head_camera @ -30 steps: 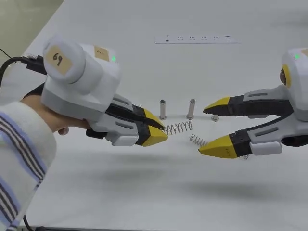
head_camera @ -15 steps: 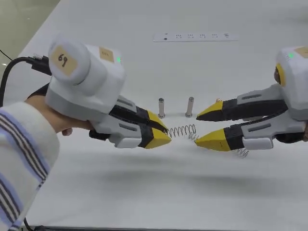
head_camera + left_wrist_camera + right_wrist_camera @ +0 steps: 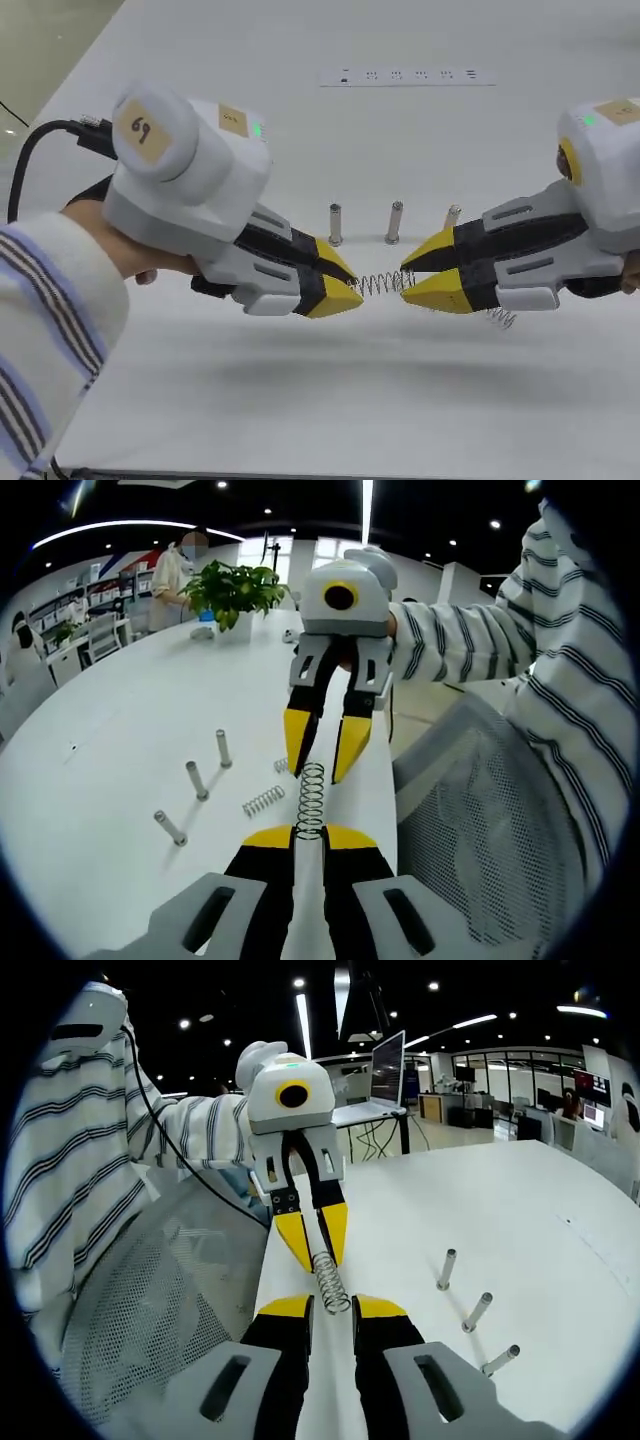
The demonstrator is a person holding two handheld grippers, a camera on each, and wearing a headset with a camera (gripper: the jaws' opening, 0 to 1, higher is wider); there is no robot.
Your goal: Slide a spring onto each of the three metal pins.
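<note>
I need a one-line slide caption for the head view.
Left gripper holds a spring, its free end between the jaws of the right gripper, before three bare metal pins.

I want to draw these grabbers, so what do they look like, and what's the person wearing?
Each tool has a white-grey body, black jaws with yellow pointed tips, and a green light. The left tool carries a tan sticker reading 69 and a black cable at its back. The right tool has a tan label too. The person wears a white sleeve with blue-grey stripes.
</note>
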